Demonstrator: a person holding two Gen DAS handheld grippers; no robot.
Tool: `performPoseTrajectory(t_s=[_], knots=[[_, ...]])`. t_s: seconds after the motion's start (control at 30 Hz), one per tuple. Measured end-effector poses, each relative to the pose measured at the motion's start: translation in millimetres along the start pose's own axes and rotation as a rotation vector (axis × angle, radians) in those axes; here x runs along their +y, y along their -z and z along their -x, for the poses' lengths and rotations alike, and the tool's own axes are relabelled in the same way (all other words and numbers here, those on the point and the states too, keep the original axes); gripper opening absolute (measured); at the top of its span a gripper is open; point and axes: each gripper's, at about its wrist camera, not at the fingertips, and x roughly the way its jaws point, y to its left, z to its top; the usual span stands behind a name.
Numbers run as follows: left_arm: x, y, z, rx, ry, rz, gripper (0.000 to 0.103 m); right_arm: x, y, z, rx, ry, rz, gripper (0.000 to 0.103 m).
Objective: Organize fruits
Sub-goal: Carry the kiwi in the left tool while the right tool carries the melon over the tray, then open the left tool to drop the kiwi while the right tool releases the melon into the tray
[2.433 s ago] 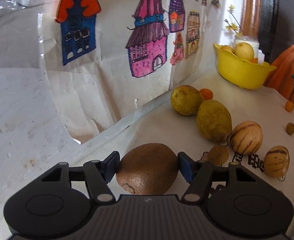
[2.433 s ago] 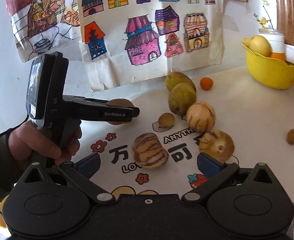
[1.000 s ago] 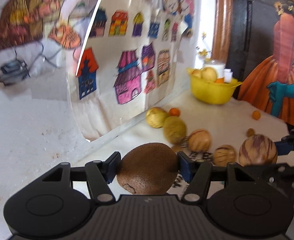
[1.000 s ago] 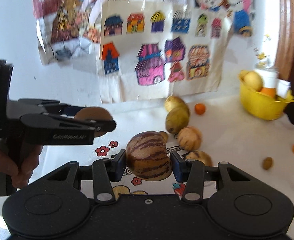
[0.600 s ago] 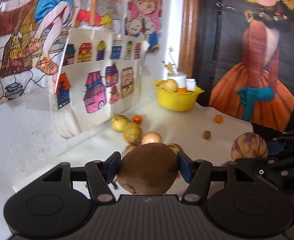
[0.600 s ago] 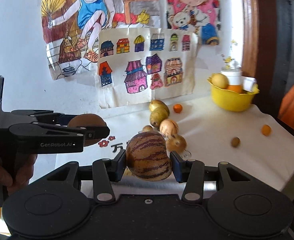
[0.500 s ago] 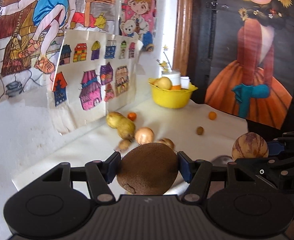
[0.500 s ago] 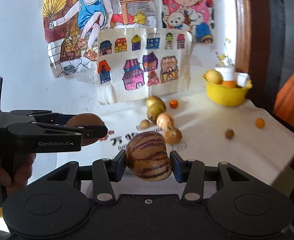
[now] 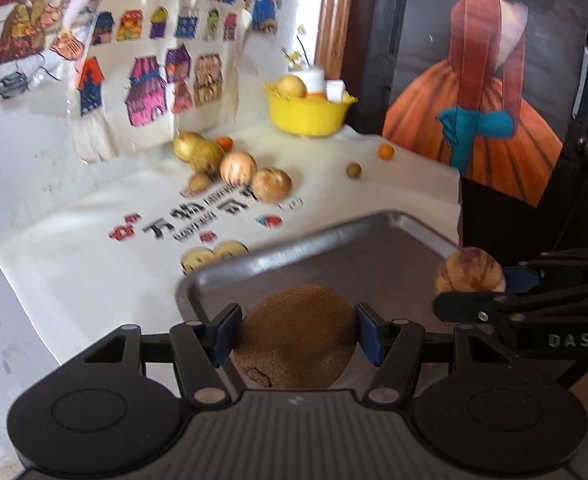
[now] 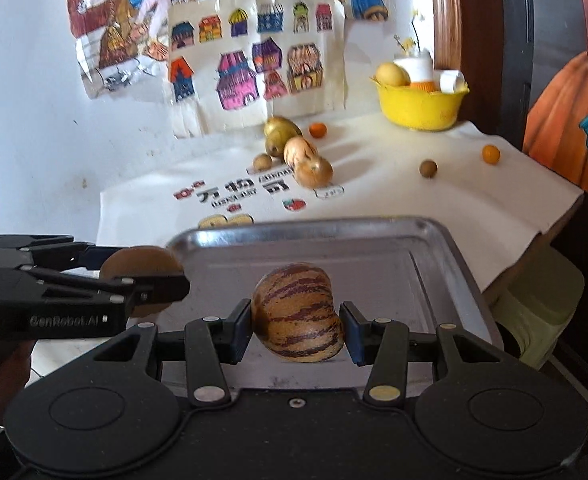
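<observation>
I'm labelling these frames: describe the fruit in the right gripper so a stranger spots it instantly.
Find the metal tray at the table's near edge. Above it, the right gripper is shut on a striped melon: tan with purple-brown stripes, unlike the plain brown kiwi in the left gripper.

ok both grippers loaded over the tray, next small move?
Probably lower both toward the metal tray before opening. The left gripper is shut on the brown kiwi, the right gripper on the striped melon; both fruits appear to hang above the tray floor, so releasing now might let them roll.
</observation>
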Motion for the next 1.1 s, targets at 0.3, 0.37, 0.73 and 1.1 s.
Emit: performPoseTrajectory(t_s=[0.3,0.37,0.73,1.1], knots=[[-11,17,-19,0.064,0.001,-0.028,0.065,-14,11,-26,0.052,0.039,-0.012,0.048],[-12,19,-22,0.070,-0.005,-0.033,0.065,-15,12,-30,0.058,0.042,-0.008,0.048],[-14,24,-30,0.084,-0.017,-0.039,0.066,-13,16,-43,0.075,0.062,0.033,0.050],[-12,20,-32,0.097,-0.012,-0.023,0.066,-15,14,-42,0.081,0.054,0.018,0.051]])
